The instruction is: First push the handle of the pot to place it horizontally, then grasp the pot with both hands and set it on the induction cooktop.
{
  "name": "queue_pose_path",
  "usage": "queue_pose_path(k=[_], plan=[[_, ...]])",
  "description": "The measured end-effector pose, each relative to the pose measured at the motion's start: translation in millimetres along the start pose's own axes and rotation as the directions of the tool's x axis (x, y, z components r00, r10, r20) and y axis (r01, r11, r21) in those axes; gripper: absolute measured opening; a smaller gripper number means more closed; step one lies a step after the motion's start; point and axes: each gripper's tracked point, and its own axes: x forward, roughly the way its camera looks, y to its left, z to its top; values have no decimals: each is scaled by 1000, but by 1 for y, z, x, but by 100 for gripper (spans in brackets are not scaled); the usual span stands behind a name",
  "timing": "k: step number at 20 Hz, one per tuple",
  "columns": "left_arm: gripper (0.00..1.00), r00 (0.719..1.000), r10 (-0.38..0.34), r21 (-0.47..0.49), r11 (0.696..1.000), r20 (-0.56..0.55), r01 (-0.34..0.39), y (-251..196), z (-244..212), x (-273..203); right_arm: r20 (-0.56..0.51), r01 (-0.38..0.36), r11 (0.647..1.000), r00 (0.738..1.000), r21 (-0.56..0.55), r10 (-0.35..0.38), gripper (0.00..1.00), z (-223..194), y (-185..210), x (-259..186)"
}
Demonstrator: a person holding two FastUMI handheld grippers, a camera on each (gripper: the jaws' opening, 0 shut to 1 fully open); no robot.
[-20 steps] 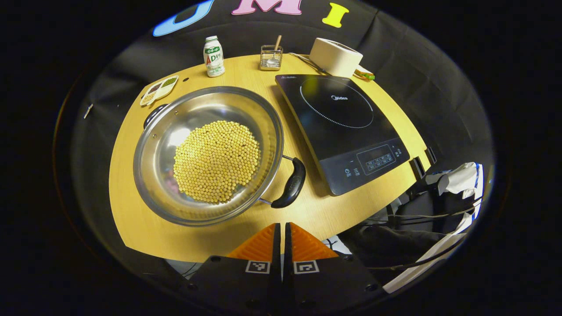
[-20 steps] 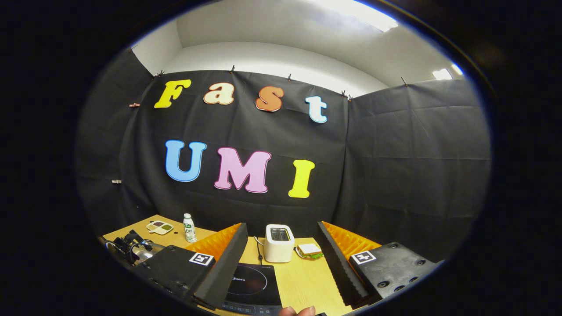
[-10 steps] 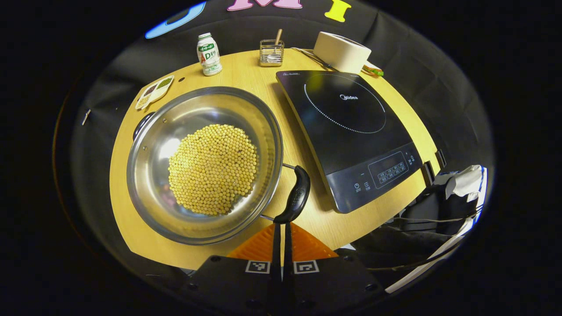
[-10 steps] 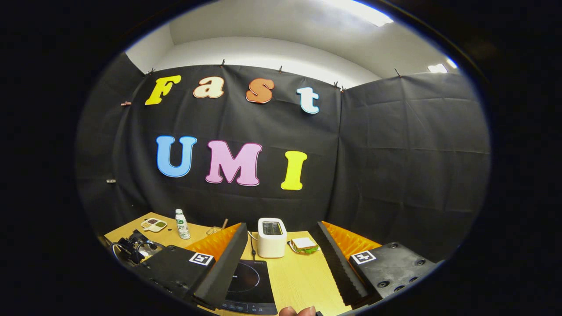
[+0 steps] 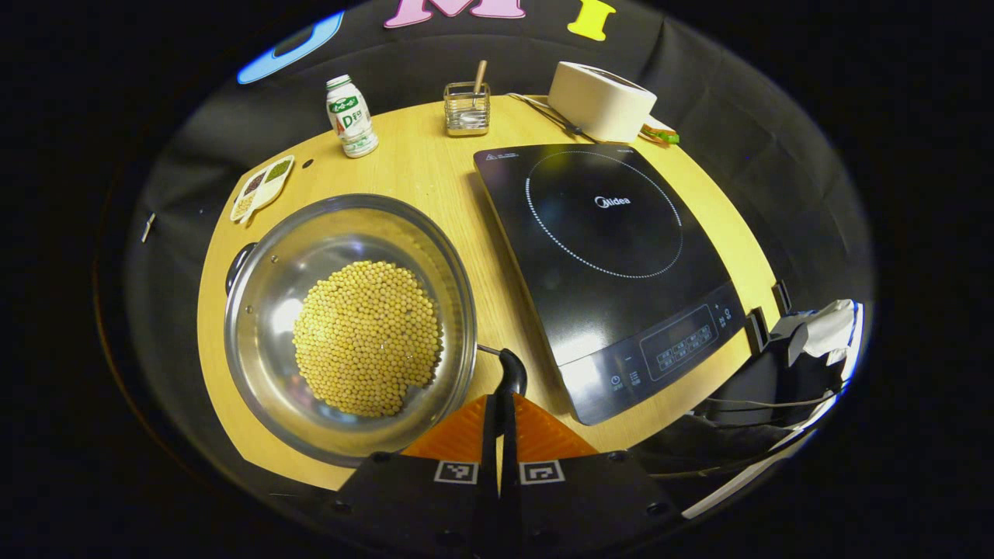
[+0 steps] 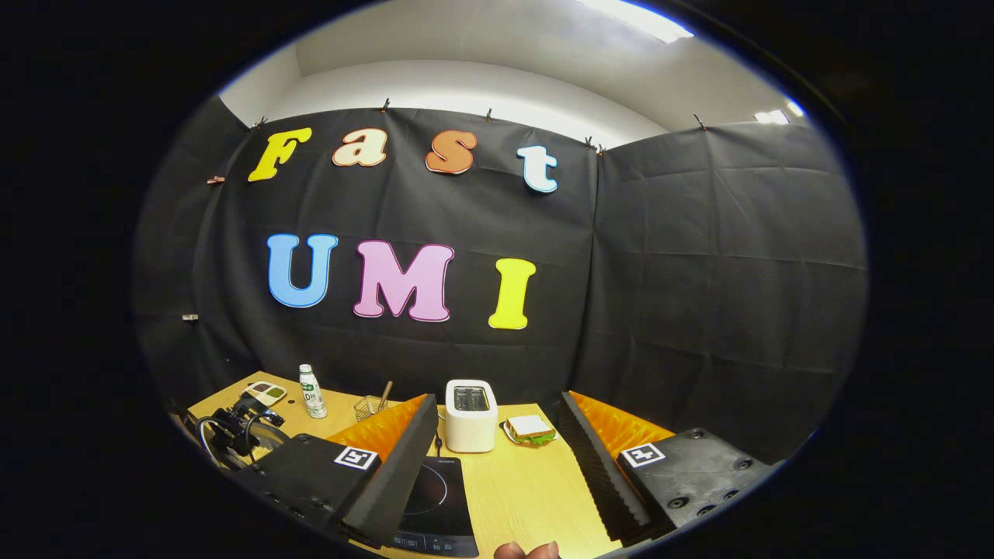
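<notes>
The wooden surface [image 5: 435, 178] carries the black induction cooktop [image 5: 606, 256] and, just beside it to its left, the steel pot [image 5: 264, 310] full of yellow beans [image 5: 365, 338]. A white toaster [image 5: 602, 101] stands behind the cooktop. My left gripper [image 5: 498, 404] has its fingers pressed together, tips touching the pot's near black handle [image 5: 511, 376]. My right gripper [image 6: 497, 446] is spread wide, holding nothing, above the surface

"Midea" on induction cooktop [image 5: 613, 248]; big "D" on bottle [image 5: 351, 116]
</notes>
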Motion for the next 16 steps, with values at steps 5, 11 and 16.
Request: queue_pose_path(k=[5,11,16], plan=[[5,994,50,-16,999,-97,-51,24,-44,3,-3,-11,1000,1000,-4,11,98,-2,2,5],[5,995,87,-23,996,-50,-88,27,-26,18,-3,-26,999,1000,-33,26,98,-3,8,0],[5,995,98,-19,995,-26,-99,23,-2,27,-7,-4,999,1000,-39,4,98,-6,-4,-1]])
